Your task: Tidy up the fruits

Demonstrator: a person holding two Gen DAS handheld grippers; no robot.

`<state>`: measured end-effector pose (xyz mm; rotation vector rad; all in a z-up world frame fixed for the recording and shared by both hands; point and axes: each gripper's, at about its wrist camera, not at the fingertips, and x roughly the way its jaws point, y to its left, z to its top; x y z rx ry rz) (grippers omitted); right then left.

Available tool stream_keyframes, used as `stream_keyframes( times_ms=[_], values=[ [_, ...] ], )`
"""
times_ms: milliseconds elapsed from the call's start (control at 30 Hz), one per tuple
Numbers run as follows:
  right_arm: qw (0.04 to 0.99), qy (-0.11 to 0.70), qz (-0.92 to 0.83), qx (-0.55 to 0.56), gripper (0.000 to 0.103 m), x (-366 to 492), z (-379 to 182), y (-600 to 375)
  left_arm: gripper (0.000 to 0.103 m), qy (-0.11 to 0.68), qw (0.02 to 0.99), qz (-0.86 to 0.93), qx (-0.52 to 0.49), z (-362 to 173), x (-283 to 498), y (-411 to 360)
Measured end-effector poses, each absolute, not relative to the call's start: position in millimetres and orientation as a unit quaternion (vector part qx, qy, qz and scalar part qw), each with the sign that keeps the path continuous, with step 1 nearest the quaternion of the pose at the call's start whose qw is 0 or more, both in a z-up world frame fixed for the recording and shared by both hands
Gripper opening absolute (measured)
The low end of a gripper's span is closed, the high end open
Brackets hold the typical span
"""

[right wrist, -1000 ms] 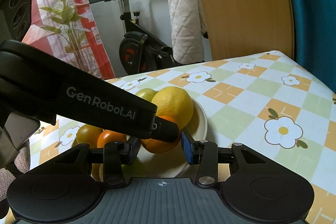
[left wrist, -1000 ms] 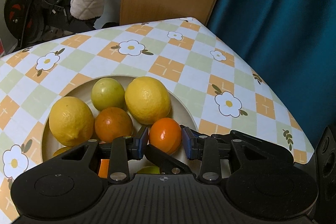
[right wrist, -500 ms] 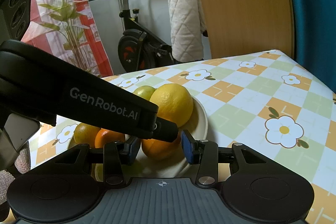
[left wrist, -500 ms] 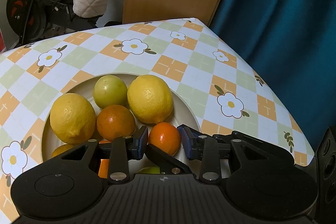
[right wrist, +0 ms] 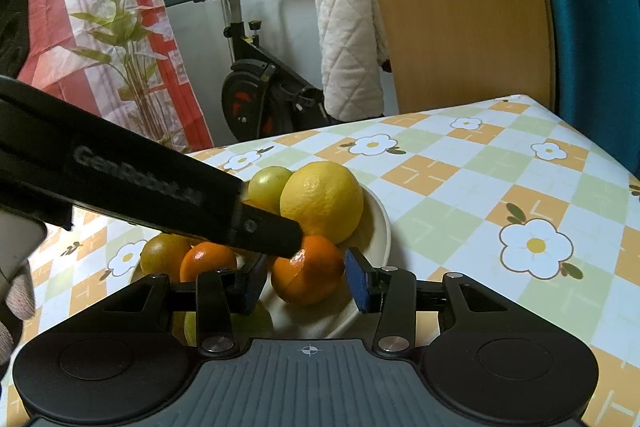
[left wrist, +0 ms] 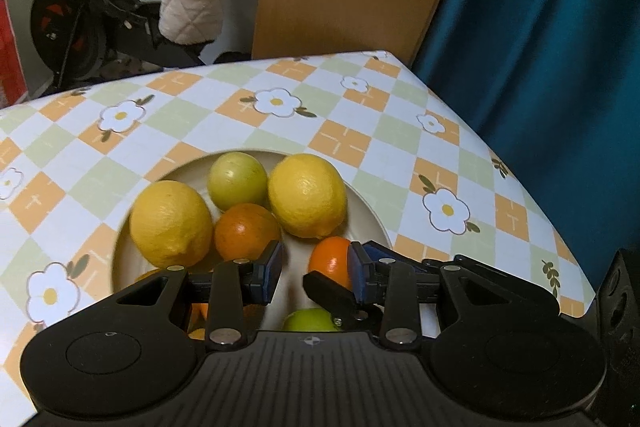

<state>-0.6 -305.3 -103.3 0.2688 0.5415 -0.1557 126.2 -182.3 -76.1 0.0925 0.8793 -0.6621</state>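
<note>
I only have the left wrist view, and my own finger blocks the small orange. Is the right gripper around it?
Observer: Yes. The small orange sits between the right gripper pads. Its jaws are opening, with a visible gap at the left pad.
Operator: Where does my finger end?
Observer: One finger of the left gripper crosses the plate, and its tip seems to touch the orange's upper left.
Operator: Anything hidden under my gripper?
Observer: Two fruits at the plate's near left: a dull greenish fruit and a second orange.
</note>
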Motion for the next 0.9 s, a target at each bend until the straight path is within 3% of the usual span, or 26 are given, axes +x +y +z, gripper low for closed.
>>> stream_keyframes(
  times_ms=[67, 167, 367, 433, 500, 733, 900],
  values=[
    [0.952, 0.265, -0.077, 0.131, 0.044, -2, -102, -305, 0.039, 0.412, 0.856, -0.309, 0.044, -72, 124, -178],
    [0.954, 0.261, -0.077, 0.127, 0.051, -5, -99, -302, 0.05, 0.4, 0.865, -0.3, 0.043, -66, 119, -170],
    [0.956, 0.252, -0.087, 0.124, 0.074, -11, -89, -300, 0.057, 0.376, 0.882, -0.284, 0.035, -51, 109, -155],
    [0.956, 0.25, -0.089, 0.126, 0.077, -14, -85, -300, 0.072, 0.366, 0.888, -0.275, 0.034, -46, 105, -149],
    [0.956, 0.248, -0.091, 0.128, 0.083, -16, -81, -300, 0.077, 0.354, 0.895, -0.268, 0.033, -41, 100, -143],
    [0.958, 0.241, -0.098, 0.118, 0.101, -29, -67, -291, 0.082, 0.324, 0.918, -0.225, 0.046, -24, 85, -124],
    [0.959, 0.23, -0.098, 0.135, 0.102, -41, -55, -283, 0.085, 0.288, 0.937, -0.188, 0.057, -10, 67, -108]
  ],
)
